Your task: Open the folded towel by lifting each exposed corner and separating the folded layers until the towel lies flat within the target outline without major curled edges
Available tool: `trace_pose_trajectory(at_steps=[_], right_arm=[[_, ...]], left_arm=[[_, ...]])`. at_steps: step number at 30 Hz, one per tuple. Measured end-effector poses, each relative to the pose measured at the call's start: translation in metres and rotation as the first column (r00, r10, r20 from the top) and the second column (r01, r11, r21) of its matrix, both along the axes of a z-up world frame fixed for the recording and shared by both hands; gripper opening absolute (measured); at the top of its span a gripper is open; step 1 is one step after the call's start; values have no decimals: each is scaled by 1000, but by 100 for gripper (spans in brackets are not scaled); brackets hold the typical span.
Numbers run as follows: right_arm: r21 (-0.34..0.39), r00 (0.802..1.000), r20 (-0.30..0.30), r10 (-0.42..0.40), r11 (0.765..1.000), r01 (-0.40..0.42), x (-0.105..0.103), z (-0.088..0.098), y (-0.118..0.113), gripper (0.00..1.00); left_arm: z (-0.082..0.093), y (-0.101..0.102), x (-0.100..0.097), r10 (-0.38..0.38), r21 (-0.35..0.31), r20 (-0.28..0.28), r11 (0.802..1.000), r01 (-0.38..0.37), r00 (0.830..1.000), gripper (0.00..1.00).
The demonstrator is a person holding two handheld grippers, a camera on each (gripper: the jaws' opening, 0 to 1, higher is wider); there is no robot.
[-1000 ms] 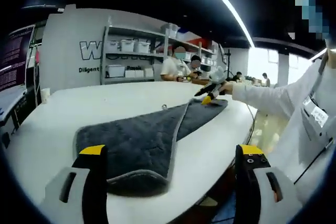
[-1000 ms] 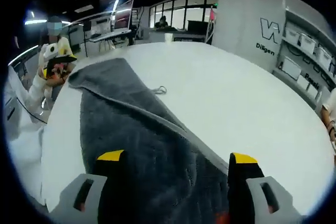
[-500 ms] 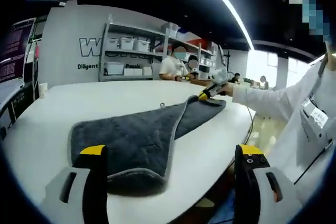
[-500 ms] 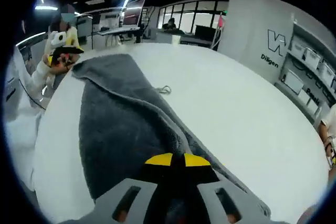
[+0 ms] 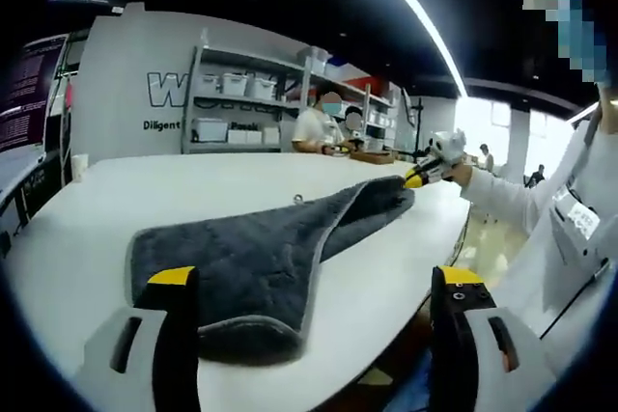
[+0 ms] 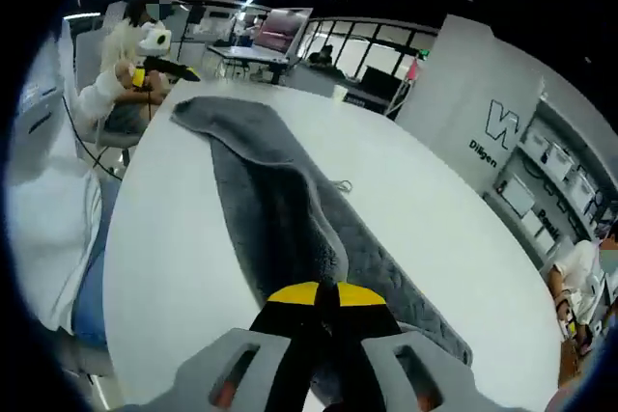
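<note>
Towel (image 5: pixel 261 258) lies spread across the white table (image 5: pixel 87 229) in the left gripper view, dark grey with a pale border, one near corner rounded over the table's edge between the left tool's (image 5: pixel 314 291) jaws. That tool stands wide open and holds nothing, hovering just short of the cloth. Far across the table the right tool (image 5: pixel 417 178) is pinched on the towel's far corner and has raised it clear of the table; half a second ago that corner sat lower and nearer the surface, so the fold is starting to peel back. In the right gripper view, the right tool (image 6: pixel 316 294) has its yellow-tipped jaws closed together on the towel (image 6: pixel 280 209), which runs away from it in a long ridge toward the left tool (image 6: pixel 154 67) at the far end. A second ago these jaws were wide apart over the cloth; now they grip it and the camera sits higher, so the lift has begun. Folded layers are still stacked along the middle, so I judge the opening as only just started, with the towel far from flat.
</note>
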State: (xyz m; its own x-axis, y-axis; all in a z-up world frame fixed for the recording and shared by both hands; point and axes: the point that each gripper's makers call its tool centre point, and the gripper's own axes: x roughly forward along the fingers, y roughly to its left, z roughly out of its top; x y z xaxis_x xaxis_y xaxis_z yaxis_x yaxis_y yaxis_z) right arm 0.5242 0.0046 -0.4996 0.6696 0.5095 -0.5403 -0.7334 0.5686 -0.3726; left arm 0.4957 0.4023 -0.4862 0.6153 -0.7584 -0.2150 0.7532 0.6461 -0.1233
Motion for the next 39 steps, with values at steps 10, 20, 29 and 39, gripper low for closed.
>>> trace_pose_trajectory(at_steps=[10,20,29,39], right_arm=[[-10,997,-48,-60,998,59,-63,-34,6,0],[30,986,-150,-72,997,77,-73,-60,6,8],[79,970,-46,-239,967,242,-75,-5,-36,55],[213,919,-13,-394,897,387,-69,41,-61,87]], left_arm=[[0,-16,0,-44,-10,-5,999,44,999,98],[1,-19,-3,-48,-13,-4,999,48,999,97],[2,-14,-2,-33,-11,-2,999,33,999,97],[3,-27,-4,-68,-12,0,998,68,998,98]])
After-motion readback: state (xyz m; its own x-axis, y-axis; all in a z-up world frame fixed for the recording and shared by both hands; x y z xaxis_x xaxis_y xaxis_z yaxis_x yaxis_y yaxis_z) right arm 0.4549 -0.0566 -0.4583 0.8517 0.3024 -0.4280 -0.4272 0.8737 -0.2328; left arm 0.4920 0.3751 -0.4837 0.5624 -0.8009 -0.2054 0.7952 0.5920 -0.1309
